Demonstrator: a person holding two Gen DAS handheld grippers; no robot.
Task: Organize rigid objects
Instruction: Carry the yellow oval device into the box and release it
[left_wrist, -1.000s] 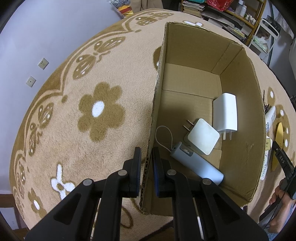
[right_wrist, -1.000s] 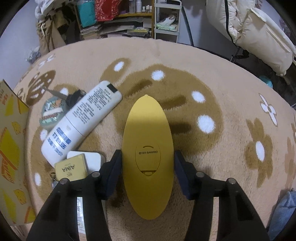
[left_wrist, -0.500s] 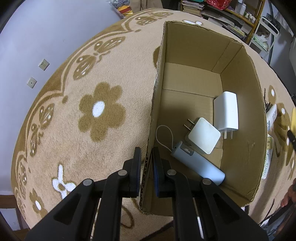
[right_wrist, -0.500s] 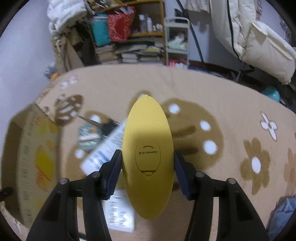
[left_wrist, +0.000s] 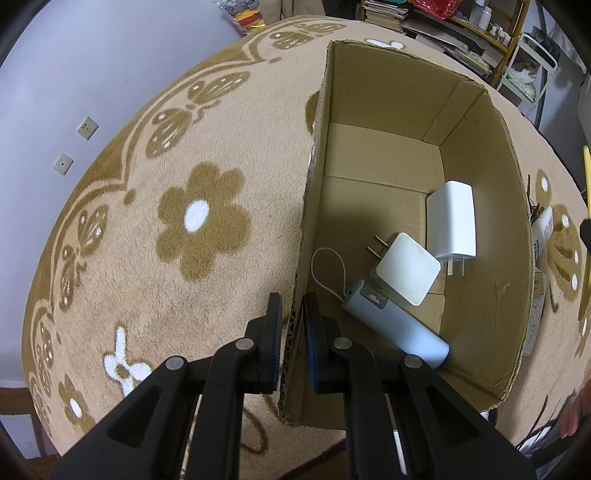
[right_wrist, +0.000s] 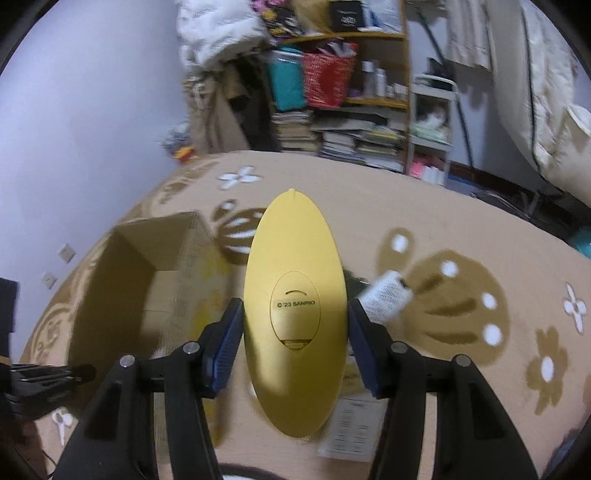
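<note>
My left gripper (left_wrist: 292, 325) is shut on the near left wall of an open cardboard box (left_wrist: 484, 206) that stands on the rug. Inside the box lie a tall white charger (left_wrist: 451, 218), a square white plug adapter (left_wrist: 408, 273) and a grey-blue cylinder with a white loop cord (left_wrist: 395, 332). My right gripper (right_wrist: 293, 332) is shut on a yellow oval object (right_wrist: 293, 273) marked SANRIO and holds it in the air above the rug. The box also shows in the right wrist view (right_wrist: 122, 291), to the left of and below the yellow object.
A white tube (right_wrist: 386, 295), a white card (right_wrist: 351, 432) and other small items lie on the flower-patterned rug (left_wrist: 166, 221) right of the box. Cluttered shelves (right_wrist: 340, 92) and stacked books stand at the far edge. A wall with sockets (left_wrist: 86, 127) is on the left.
My right gripper has lifted the yellow object off the rug and swung it left toward the box. The left gripper and the box have stayed still.
</note>
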